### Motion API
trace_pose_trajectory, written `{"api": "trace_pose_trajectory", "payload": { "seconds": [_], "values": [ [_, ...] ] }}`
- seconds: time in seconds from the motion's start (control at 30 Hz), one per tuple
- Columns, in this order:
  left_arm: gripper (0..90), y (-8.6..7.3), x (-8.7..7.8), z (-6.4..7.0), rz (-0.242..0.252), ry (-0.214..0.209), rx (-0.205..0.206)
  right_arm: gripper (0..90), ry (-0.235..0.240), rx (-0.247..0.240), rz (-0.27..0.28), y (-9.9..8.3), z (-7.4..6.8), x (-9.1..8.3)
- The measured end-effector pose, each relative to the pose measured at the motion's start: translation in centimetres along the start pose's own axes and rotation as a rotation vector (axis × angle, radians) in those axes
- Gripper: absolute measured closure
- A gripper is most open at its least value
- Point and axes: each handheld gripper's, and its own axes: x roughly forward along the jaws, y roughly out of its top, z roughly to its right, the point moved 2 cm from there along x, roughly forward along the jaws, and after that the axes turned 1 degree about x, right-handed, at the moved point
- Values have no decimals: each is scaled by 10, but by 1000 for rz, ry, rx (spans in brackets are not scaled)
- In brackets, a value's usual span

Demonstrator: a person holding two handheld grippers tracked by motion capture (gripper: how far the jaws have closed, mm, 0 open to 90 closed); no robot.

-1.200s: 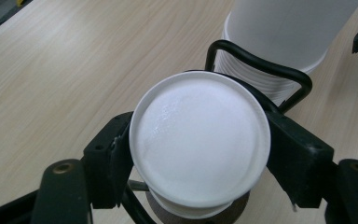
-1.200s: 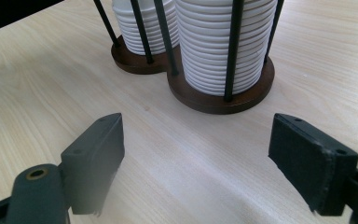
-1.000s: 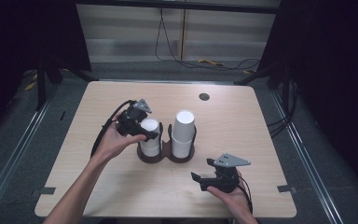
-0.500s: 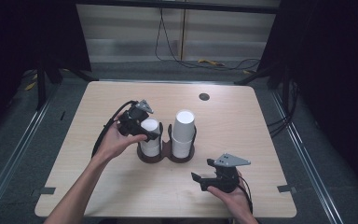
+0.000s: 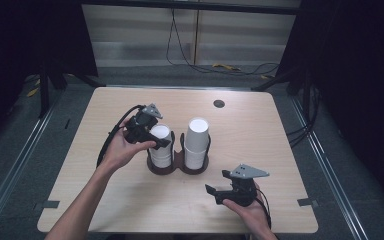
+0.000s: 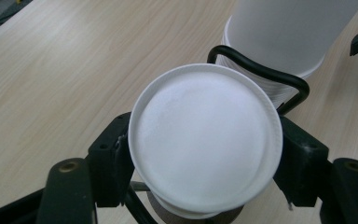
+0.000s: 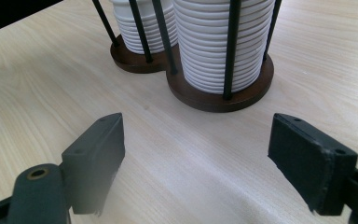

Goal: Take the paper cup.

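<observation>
Staying clamped on cup stack [image 5: 160, 145]: left tool [image 5: 152, 134]; right tool [image 5: 223, 190] unmoved.

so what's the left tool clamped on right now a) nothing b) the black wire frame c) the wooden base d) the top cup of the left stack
d: the left tool has one jaw on each side of the top cup of the left stack, touching its rim.

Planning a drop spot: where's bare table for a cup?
Free: the table left of the cup holder, and the far strip around the dark round spot. Crowded: the holder itself, left claw clamped on the left cup stack, and right claw open at the near right.
</observation>
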Motion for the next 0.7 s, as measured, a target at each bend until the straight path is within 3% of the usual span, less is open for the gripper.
{"api": "trace_pose_trajectory", "payload": {
  "seconds": [0.7],
  "values": [
    [313, 6, -22, 4, 48, 21, 17, 182, -2, 5, -1, 0, 0, 0]
  ]
}}
